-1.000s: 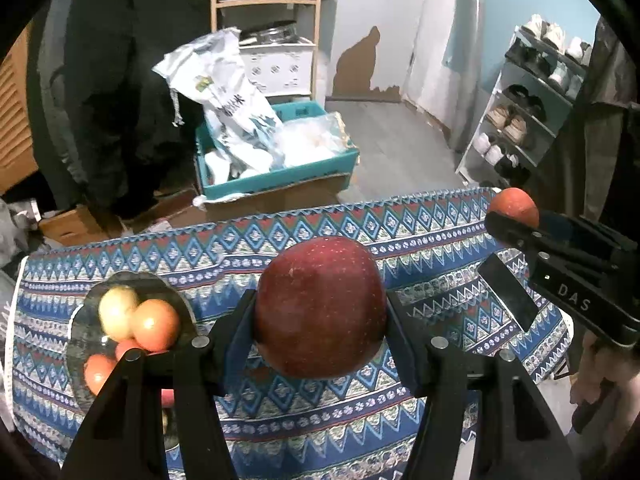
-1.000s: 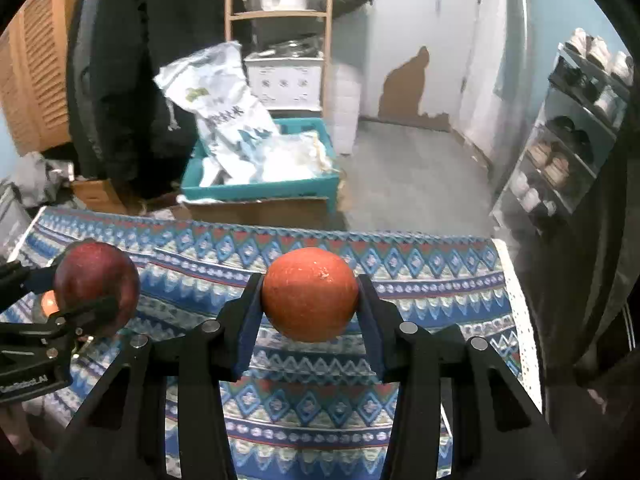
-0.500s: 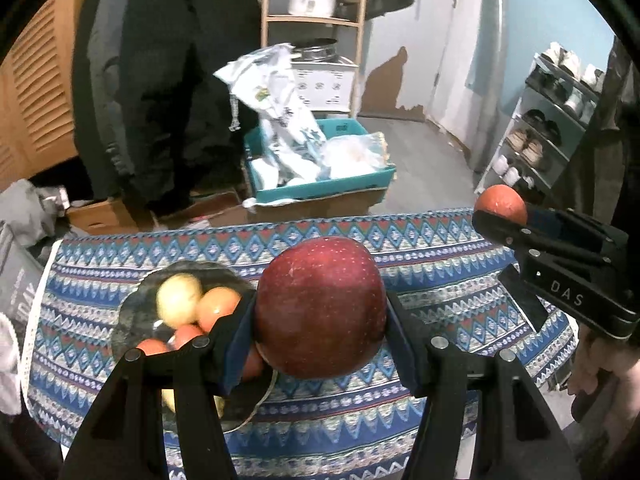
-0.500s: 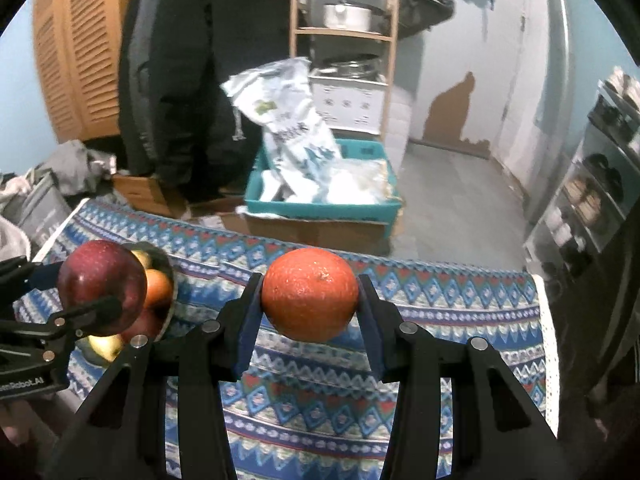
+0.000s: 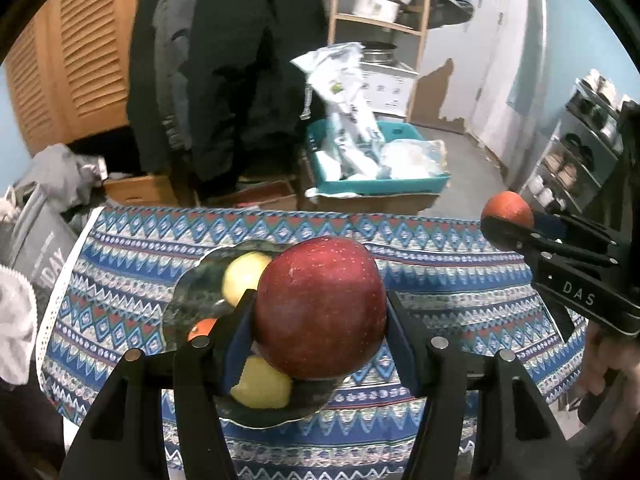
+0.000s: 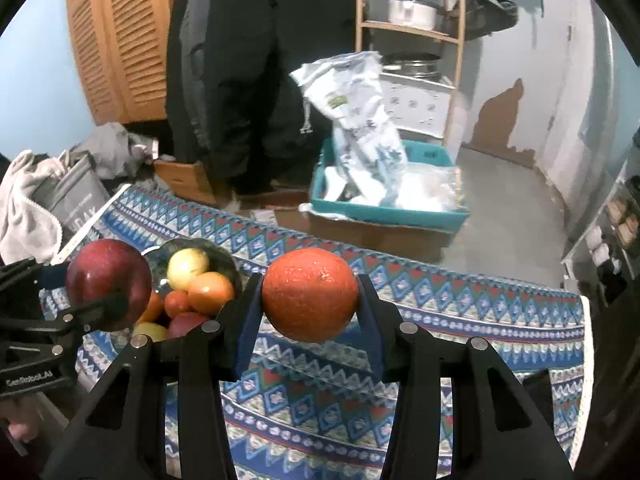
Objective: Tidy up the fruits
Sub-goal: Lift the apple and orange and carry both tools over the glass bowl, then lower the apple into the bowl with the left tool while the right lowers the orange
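My left gripper (image 5: 320, 312) is shut on a big red apple (image 5: 320, 306), held in the air over a dark glass bowl (image 5: 188, 292) of fruit on the patterned tablecloth (image 5: 440, 272). Yellow fruits (image 5: 242, 276) and an orange one show in the bowl around the apple. My right gripper (image 6: 310, 302) is shut on an orange (image 6: 310, 294), held above the cloth to the right of the bowl (image 6: 228, 264). In the right wrist view the left gripper (image 6: 100, 288) with its apple (image 6: 106, 280) hangs at the left, over the bowl's near side.
A teal crate (image 6: 384, 210) with white bags sits on a cardboard box beyond the table's far edge. A dark coat (image 6: 240, 80) hangs behind, a wooden shelf (image 6: 412, 28) to its right, a shoe rack (image 5: 580, 152) at far right. A grey bin (image 6: 76, 200) stands left.
Both grippers have swung left across the table with their fruit. The bowl has come from the left side of the left wrist view to right under the apple.
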`<state>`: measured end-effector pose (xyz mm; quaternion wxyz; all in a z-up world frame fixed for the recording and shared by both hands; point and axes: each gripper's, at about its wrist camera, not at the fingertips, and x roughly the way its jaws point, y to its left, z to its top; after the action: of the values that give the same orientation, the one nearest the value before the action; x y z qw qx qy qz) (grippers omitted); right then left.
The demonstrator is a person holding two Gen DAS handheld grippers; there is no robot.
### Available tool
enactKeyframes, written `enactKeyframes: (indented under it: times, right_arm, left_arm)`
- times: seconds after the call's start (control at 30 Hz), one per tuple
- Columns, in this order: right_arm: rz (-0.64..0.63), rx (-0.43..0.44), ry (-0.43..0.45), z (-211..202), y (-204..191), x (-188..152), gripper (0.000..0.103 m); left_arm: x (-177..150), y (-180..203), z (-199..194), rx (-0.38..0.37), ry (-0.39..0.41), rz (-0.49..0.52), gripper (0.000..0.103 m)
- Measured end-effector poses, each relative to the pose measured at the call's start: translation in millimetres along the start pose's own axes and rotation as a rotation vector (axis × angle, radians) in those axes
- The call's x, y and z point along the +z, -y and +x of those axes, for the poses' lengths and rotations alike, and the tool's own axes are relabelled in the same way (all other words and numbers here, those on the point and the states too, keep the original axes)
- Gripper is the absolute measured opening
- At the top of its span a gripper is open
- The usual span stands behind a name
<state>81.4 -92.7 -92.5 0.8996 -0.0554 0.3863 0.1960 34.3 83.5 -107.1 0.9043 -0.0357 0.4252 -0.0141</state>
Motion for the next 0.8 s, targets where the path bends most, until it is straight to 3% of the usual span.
enactKeyframes:
  times: [0.8]
  right_arm:
    - [-0.055, 0.116, -0.118, 74, -63, 2, 0.044]
  left_arm:
    - [-27, -68, 60, 0.041, -0.126, -0.121, 0.062]
